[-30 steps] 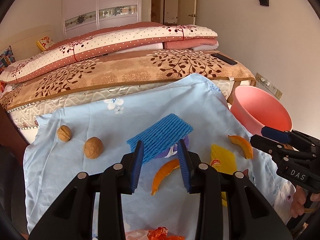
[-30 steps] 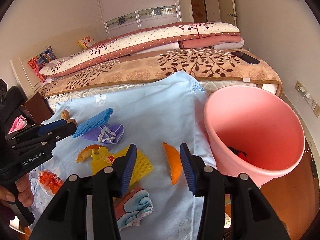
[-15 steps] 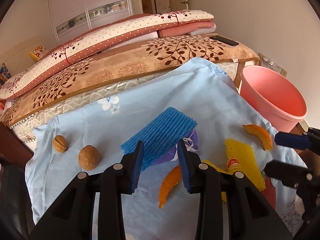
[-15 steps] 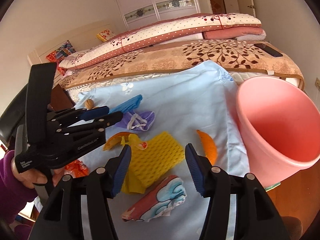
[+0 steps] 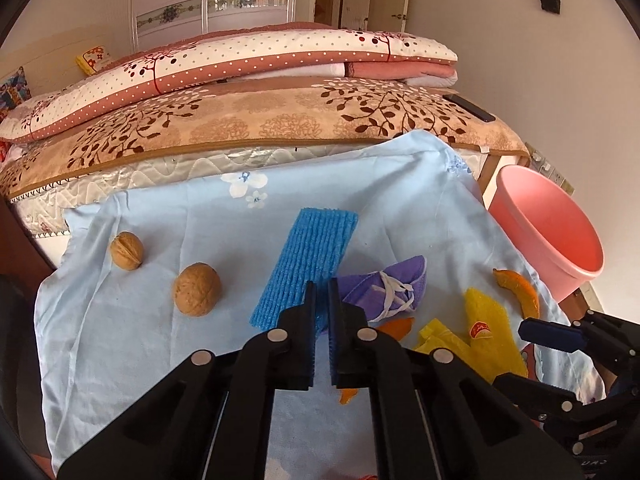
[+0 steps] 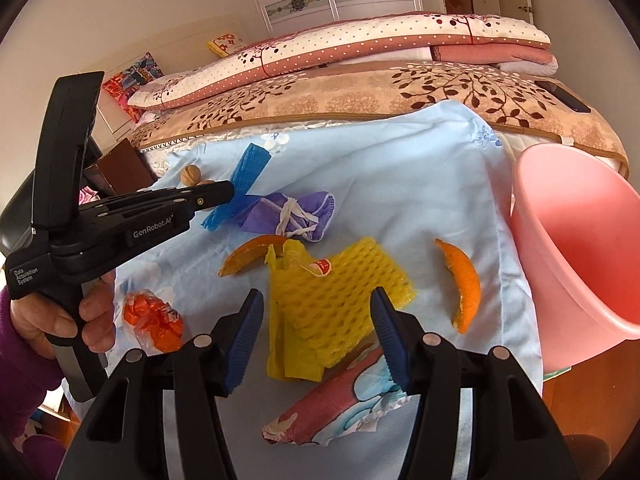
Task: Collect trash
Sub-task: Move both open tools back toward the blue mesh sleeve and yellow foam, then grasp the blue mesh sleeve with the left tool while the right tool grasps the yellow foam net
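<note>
left wrist cam: sat behind its fingers, looked down and forward over the blue cloth [image 5: 160, 340] toward the bed [image 5: 248, 120], close | right wrist cam: same tilt, from further right, near the pink bin [image 6: 580, 248] | shared: cloth, blue foam net [image 5: 308, 264], yellow foam net [image 6: 340, 300], bin, bed

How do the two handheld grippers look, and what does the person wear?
Both the left gripper and the right gripper are black plastic with ribbed blue finger pads and silver rivets. The left one carries white "GenRobot.AI" and "Data Acquisition System" lettering. The person's sleeve is purple.
</note>
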`<state>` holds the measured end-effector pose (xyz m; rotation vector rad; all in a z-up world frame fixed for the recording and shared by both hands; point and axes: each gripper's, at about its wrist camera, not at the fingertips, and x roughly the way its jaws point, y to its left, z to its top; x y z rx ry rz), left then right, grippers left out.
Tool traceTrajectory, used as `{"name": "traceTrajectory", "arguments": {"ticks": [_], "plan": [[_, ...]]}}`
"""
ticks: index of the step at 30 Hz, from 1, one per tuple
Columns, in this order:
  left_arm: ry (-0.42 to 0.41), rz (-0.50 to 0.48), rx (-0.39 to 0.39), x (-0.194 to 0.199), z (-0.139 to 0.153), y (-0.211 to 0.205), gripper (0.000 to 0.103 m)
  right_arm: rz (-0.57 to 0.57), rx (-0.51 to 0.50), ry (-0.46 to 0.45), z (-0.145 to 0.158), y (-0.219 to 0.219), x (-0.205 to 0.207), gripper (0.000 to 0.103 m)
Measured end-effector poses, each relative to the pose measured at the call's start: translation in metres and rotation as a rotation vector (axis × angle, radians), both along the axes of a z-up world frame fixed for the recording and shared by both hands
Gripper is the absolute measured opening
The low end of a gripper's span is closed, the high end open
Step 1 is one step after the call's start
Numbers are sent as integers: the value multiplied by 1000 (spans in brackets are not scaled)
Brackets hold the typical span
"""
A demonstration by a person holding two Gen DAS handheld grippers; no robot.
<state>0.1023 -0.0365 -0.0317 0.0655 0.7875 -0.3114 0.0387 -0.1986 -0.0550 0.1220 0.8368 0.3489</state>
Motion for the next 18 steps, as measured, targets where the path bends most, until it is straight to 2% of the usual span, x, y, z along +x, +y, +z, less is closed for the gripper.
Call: {"name": "traceTrajectory", "arguments": {"ticks": [3, 6, 9, 12, 18], "plan": [[-6, 9, -26, -5, 5, 6, 5, 17, -33, -11, 0, 11, 0, 50], [-8, 12, -49, -11, 8, 9, 5, 13, -73, -2, -5, 17, 4, 37], [-9, 7, -66, -16, 11, 10, 5, -8, -58, 12, -9, 13, 4, 30], [-7, -1, -74, -19, 12, 9, 5, -21, -43, 13, -8, 8, 3, 12], [-12, -12, -94, -25, 15, 4, 5, -51, -19, -19, 2, -1, -5, 9]]}}
